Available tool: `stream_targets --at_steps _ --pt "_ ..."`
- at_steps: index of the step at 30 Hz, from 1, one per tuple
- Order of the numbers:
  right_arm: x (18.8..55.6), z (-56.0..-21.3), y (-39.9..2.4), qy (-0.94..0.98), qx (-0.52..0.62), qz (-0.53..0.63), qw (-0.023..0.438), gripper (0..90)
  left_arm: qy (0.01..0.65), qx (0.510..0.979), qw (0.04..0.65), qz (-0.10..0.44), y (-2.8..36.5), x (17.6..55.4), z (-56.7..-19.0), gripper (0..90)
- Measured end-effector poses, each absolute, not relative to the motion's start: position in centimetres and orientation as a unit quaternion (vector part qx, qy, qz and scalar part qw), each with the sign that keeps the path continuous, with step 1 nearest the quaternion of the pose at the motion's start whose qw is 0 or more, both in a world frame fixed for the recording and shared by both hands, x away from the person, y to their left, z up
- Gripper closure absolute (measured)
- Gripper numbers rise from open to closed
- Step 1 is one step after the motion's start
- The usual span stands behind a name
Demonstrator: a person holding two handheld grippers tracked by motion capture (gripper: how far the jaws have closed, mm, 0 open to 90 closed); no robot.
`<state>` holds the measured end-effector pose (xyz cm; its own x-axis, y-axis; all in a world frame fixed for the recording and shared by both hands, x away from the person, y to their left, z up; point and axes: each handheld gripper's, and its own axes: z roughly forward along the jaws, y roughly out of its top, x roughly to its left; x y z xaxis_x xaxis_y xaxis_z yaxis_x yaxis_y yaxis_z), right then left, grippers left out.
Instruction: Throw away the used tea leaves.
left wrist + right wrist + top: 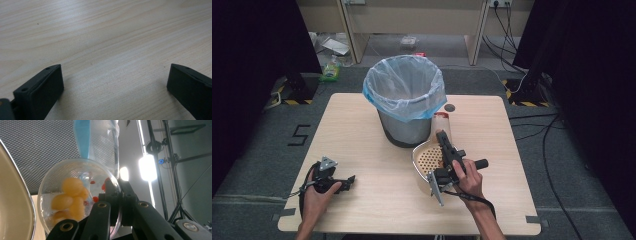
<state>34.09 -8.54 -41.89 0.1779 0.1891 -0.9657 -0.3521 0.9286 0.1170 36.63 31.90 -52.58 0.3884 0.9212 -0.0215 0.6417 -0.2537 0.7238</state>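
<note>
High view first: the right gripper [443, 137] pinches a clear plastic cup [442, 121] beside the lined bin [405, 100], above a perforated beige strainer [426, 159]; the left gripper [348, 182] rests on the table [362, 125], well apart. Left gripper view: jaws spread wide over bare wood, holding nothing. Right gripper view: jaws clamp the cup's [75, 195] thin rim, yellow and red pieces inside; it looks light, flimsy, easily crushed, so a gentle hold near the rim suits; no readable writing anywhere.
</note>
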Motion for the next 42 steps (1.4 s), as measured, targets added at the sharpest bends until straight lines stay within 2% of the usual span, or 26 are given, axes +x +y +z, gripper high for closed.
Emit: stream_targets --at_steps 12,13,16,26,33,38,42 --pt "33.4 -41.5 -8.0 0.588 -0.099 0.179 0.783 87.5 0.512 0.763 0.334 0.210 31.9 36.6 -52.6 0.0" --pt "34.2 -42.0 -8.2 0.609 -0.070 0.181 0.769 87.4 0.512 0.763 0.334 0.210 31.9 36.6 -52.6 0.0" --pt "33.8 -41.8 -7.6 0.602 -0.095 0.175 0.773 87.5 0.512 0.764 0.334 0.210 31.9 36.6 -52.6 0.0" --pt "34.4 -41.7 -8.2 0.610 -0.074 0.168 0.771 87.3 0.512 0.763 0.334 0.210 31.9 36.6 -52.6 0.0" --pt "35.5 -39.6 -10.6 0.657 0.054 0.254 0.708 87.2 0.511 0.764 0.333 0.210 31.9 36.6 -52.6 0.0" --pt "36.8 -38.5 -12.4 0.687 0.144 0.305 0.644 87.2 0.512 0.763 0.333 0.210 31.9 36.6 -52.6 0.0" --pt "37.6 -38.1 -13.2 0.696 0.184 0.333 0.610 87.2 0.511 0.764 0.333 0.210 31.9 36.6 -52.6 0.0"
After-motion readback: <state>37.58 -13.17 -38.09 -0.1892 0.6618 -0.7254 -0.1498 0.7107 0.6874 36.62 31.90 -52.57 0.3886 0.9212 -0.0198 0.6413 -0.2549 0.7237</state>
